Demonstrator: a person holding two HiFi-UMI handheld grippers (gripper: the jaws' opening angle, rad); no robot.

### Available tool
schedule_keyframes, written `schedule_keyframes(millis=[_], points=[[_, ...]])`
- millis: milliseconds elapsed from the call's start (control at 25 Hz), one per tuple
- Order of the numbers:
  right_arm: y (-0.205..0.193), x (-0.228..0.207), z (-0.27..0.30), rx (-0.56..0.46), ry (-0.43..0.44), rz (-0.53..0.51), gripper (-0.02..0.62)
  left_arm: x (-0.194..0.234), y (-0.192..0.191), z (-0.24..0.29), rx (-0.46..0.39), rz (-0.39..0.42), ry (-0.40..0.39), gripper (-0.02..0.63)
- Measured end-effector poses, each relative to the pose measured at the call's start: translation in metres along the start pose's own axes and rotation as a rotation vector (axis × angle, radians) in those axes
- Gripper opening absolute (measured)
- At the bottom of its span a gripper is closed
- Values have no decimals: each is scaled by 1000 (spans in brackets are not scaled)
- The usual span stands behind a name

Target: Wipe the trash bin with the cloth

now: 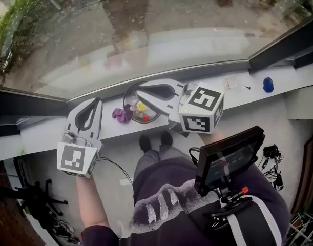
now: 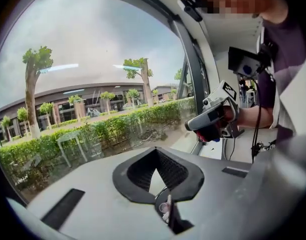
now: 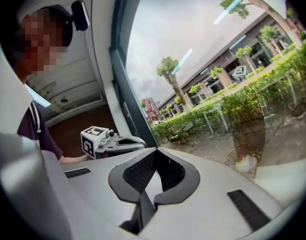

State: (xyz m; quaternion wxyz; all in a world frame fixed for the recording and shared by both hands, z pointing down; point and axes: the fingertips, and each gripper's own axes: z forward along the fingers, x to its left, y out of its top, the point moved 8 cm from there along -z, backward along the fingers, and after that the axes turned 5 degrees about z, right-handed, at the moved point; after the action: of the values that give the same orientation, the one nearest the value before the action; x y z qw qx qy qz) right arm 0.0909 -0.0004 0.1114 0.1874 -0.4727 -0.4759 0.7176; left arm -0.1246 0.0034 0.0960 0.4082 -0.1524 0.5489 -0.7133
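In the head view a small round bin (image 1: 127, 97) stands at the white window ledge (image 1: 43, 137), with yellow and red bits inside. A purple cloth (image 1: 120, 115) lies bunched at its left rim. My right gripper (image 1: 140, 93) reaches leftward over the bin and hides part of it; its jaws are shut with nothing in them. My left gripper (image 1: 96, 101) hovers left of the cloth, apart from it, also shut and empty. The left gripper view shows shut jaws (image 2: 155, 150) facing the window, the right gripper (image 2: 213, 120) beyond. The right gripper view shows shut jaws (image 3: 155, 152) and the left gripper (image 3: 105, 141).
A large window pane (image 1: 146, 29) rises right behind the ledge. On the ledge to the right lie a blue object (image 1: 268, 84) and a clear plastic piece (image 1: 234, 83). A screen (image 1: 230, 158) is mounted at the person's chest. Cables (image 1: 271, 160) and a black stand (image 1: 41, 199) lie on the floor.
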Motion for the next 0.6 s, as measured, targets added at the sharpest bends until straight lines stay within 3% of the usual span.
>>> schedule_keyframes(millis=[200,600], points=[[5,46,18,43,42,-130,0,-10,10,-24,-67,3,-55,-5],[-4,142,32,3,-29,-242,0,-16,21,-95,-187,66,-180,-5]])
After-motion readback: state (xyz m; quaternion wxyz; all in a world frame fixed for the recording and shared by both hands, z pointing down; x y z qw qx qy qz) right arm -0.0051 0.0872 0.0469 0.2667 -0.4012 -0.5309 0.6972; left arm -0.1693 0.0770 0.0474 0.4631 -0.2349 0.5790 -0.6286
